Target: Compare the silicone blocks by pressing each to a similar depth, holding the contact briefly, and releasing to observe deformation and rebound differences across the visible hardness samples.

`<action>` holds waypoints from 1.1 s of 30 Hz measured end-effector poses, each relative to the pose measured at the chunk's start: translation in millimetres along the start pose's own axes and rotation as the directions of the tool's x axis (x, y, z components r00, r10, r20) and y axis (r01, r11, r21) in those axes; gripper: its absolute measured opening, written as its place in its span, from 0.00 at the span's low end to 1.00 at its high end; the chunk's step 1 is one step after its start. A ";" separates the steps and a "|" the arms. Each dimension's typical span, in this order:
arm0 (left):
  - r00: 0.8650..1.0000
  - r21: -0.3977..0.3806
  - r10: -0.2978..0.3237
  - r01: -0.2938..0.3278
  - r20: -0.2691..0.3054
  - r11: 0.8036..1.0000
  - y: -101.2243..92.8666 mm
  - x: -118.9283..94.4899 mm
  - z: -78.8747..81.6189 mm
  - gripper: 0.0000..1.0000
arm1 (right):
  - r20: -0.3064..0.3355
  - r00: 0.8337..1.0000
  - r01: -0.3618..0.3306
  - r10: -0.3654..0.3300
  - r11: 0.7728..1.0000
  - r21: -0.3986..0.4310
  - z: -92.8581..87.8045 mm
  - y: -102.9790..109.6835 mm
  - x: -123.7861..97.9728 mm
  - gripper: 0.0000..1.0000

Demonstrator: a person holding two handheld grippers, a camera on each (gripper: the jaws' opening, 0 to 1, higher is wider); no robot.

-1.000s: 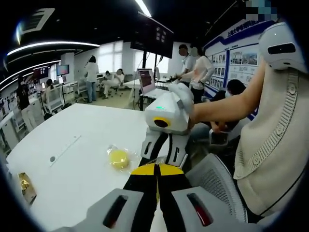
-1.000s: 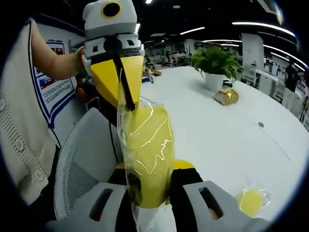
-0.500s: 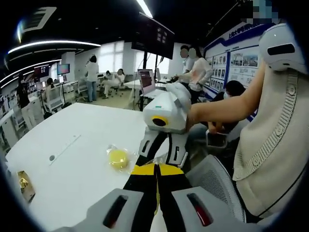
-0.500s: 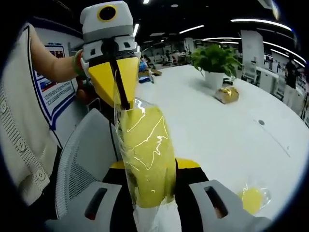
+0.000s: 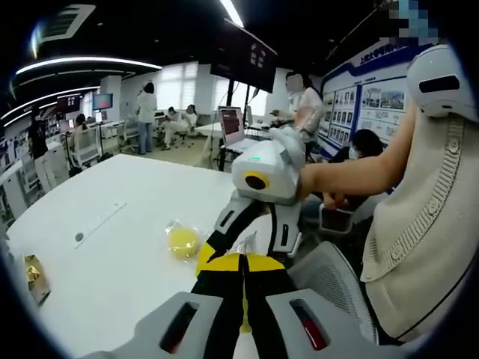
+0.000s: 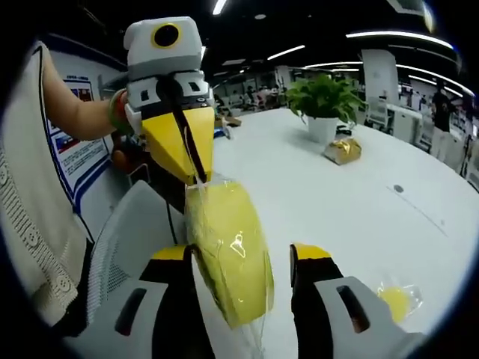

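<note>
In the left gripper view, my left gripper (image 5: 241, 263) had its jaws pinched together on the thin clear edge of the plastic bag (image 5: 245, 243). Just past the tips, my right gripper (image 5: 251, 224) faced me. On the white desk (image 5: 112, 254), off to the left of my jaws and well apart from them, lay a second yellow block (image 5: 182, 241) in its own clear wrapper.

In the right gripper view, my right gripper (image 6: 243, 258) stood with its jaws spread apart. The bagged yellow silicone block (image 6: 228, 250) hung between them, nearer the left jaw, and I could not tell whether it touched. My left gripper (image 6: 196, 168), ahead of the jaws, pinched the top of the bag.

This looked like the release after a squeeze. To do it well, I judged I should keep the bag steady with the left gripper and the right jaws clear while watching the rebound. The block looked smooth, rounded and glossy under the wrinkled film, with no dent that I could make out.
</note>
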State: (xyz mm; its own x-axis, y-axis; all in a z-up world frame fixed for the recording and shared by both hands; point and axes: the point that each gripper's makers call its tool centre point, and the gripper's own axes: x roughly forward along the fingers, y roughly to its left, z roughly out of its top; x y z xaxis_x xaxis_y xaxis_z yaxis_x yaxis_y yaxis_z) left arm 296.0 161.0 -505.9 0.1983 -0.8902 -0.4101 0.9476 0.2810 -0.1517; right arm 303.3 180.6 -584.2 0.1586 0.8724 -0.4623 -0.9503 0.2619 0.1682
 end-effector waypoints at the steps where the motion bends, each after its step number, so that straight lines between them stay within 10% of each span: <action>1: 1.000 -0.013 0.001 -0.001 -0.006 1.000 0.7 0.6 -2.7 0.00 | -0.003 1.000 0.012 -0.012 1.000 0.001 -2.0 -1.5 -1.6 0.50; 17: 0.997 -0.124 0.079 -0.081 -0.020 0.989 32.8 7.6 -36.7 0.00 | 0.243 0.928 0.233 -0.282 0.949 0.213 -7.6 -21.7 -66.7 0.78; 33: 0.974 -0.388 0.208 -0.157 0.093 0.908 107.2 44.9 -42.5 0.00 | 0.229 0.861 0.347 -0.453 0.855 0.386 -52.4 -25.0 -107.8 0.79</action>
State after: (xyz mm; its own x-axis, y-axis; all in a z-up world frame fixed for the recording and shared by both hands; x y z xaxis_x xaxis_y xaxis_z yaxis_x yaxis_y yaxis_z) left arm 395.9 166.5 -578.8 0.4137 -0.8416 -0.3473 0.7322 0.5343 -0.4225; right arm 295.9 58.3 -584.2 0.6287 0.7273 -0.2752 -0.6538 0.6860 0.3194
